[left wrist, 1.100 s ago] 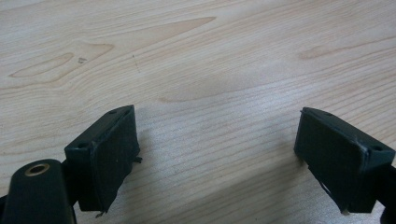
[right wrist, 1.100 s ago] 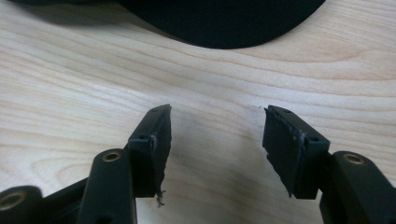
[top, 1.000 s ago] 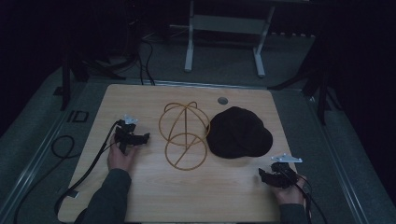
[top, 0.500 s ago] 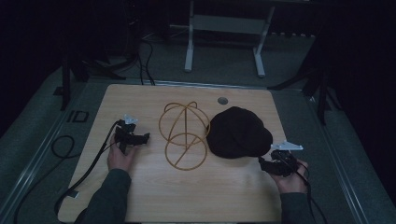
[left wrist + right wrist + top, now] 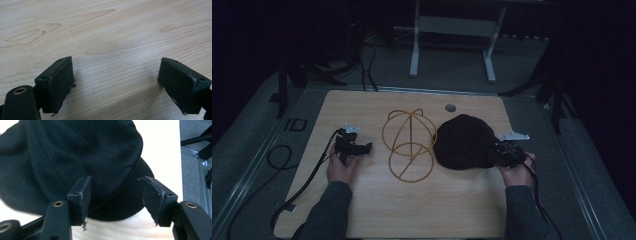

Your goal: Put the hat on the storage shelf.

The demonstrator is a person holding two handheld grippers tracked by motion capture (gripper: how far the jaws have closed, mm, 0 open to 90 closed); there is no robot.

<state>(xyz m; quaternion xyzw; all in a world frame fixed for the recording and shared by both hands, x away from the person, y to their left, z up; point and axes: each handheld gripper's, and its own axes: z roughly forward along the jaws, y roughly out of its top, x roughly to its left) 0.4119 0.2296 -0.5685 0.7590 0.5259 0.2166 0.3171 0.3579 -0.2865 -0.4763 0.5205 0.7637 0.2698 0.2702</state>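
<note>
A: Where does the soft black fabric cap (image 5: 464, 142) sit?

B: Right of centre in the high view, on the pale wooden tabletop (image 5: 362, 205). Just left of it stands a dome-shaped frame of thin golden wire hoops (image 5: 409, 145); whether the two touch, I cannot tell.

A: And the right gripper (image 5: 506, 151)?

B: At the cap's right edge, held by the person's right hand (image 5: 518, 172). In the right gripper view its jaws are spread, one on each side of the cap's brim (image 5: 120, 205), with the black cloth between and beyond them. They are not pinching it.

A: The left gripper (image 5: 353, 148)?

B: Left of the wire frame, apart from it, in the left hand (image 5: 341, 167). In the left gripper view the jaws stand wide apart over bare wood grain, gripping nothing.

A: Anything else on the table?

B: A small round grey grommet (image 5: 450, 107) near the top edge, above the cap.
</note>
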